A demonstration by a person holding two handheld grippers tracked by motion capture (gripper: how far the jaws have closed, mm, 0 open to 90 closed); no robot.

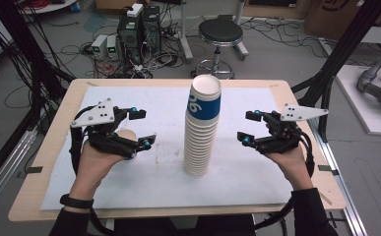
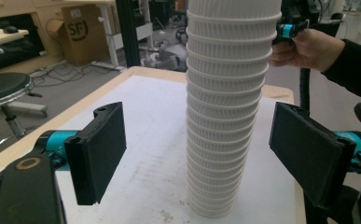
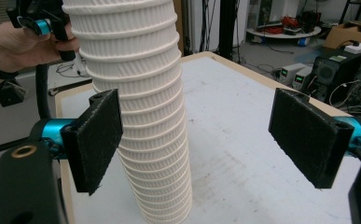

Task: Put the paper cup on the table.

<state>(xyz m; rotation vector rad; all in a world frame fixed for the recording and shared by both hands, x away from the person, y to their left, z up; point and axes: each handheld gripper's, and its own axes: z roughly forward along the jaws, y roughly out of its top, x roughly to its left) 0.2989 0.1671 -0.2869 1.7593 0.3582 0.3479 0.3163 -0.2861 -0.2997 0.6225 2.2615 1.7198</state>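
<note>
Presently, my left gripper (image 1: 140,129) and my right gripper (image 1: 247,127) hang on either side of the stack of paper cups (image 1: 202,129), both with jaws spread wide and grasping nothing. The stack stands upright near the middle of the white mat (image 1: 257,172) on the wooden table (image 1: 50,147), its top cup carrying a blue band and sitting slightly askew, so the column leans a little at the head. In the left gripper view the ribbed white column (image 2: 225,116) rises between the two black pads (image 2: 99,149), clear of both; in the right gripper view it stands (image 3: 141,112) just beside the nearer pad (image 3: 96,140), not yet touched as far as I can judge. A single cup (image 1: 127,140) lies under my left gripper, partly hidden by it, so whether it touches the tool I cannot tell. My assessment is that the step in hand is steadying the stack with one tool while the other lifts a cup from the top. To do that well, I would close one pair of pads low on the column, gently, since thin paper walls will crush, and square to the ribs. The other tool should take the top cup by its rim and draw it straight up along the lean, not sideways, or the whole column is likely to topple.
</note>
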